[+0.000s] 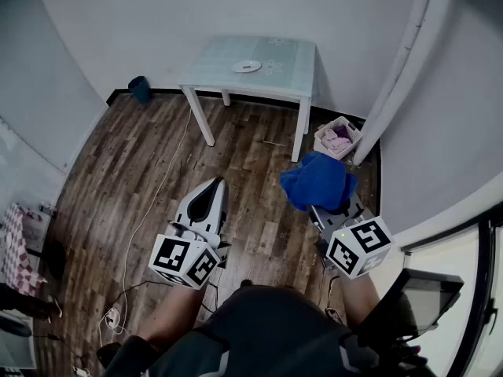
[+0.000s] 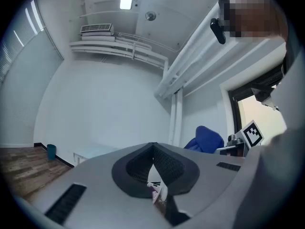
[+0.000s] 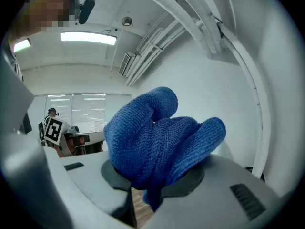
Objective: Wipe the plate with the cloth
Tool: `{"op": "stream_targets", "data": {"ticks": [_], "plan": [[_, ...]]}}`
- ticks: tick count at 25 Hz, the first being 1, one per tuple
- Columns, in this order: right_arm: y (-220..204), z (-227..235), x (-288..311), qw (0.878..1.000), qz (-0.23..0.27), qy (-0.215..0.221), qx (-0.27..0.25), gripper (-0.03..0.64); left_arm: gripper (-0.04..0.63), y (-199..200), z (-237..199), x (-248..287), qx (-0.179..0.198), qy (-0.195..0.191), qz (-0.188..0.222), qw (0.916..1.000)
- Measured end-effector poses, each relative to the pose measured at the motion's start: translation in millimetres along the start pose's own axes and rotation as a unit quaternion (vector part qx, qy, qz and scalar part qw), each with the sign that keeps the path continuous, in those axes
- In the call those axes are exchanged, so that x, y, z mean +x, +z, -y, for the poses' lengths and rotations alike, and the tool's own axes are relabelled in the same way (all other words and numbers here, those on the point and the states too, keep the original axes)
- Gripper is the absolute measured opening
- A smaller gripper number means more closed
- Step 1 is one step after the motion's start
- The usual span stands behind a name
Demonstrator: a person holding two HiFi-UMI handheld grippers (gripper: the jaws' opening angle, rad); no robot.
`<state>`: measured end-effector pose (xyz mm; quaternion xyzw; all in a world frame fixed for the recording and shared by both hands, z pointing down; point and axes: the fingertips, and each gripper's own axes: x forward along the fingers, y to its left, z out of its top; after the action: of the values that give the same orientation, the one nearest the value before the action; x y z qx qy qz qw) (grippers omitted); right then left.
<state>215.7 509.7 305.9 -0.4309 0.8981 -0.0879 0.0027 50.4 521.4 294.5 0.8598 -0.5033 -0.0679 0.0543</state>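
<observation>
Head view: left tongs (image 1: 209, 196) and right tongs (image 1: 334, 210) are held low over the wood floor (image 1: 118, 179); the round plate (image 1: 247, 67) lies on the desk (image 1: 291, 69), well apart. Left gripper view: jaws together, empty. Right gripper view: jaws clamped on the bunched, knitted blue cloth (image 3: 157, 142).

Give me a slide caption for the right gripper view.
Right gripper shut on a bunched blue cloth, ceiling light behind.

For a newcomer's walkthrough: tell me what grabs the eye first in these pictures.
The bunched bright blue cloth stands out first, clamped in the right tool above the wooden floor. Next comes the small round white plate on the pale table ahead. The left tool is shut and empty.
</observation>
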Motion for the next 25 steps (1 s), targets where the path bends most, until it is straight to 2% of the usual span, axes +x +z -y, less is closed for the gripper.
{"op": "stream_targets", "data": {"ticks": [10,16,25], "plan": [[3.5,-20.1,16.5,1.000,0.001,0.026,-0.007,0.118,0.009,2.1,-9.3,-3.4,0.001,-0.004,-0.002,1.0000],[4.3,-24.2,32.4,1.000,0.003,0.021,-0.002,0.118,0.009,1.7,-21.5,-3.3,-0.023,-0.008,0.003,0.9997],[-0.3,-34.3,54.8,1.000,0.004,0.014,-0.001,0.118,0.009,5.0,-40.6,-3.8,0.024,-0.018,-0.012,0.9995]]}}
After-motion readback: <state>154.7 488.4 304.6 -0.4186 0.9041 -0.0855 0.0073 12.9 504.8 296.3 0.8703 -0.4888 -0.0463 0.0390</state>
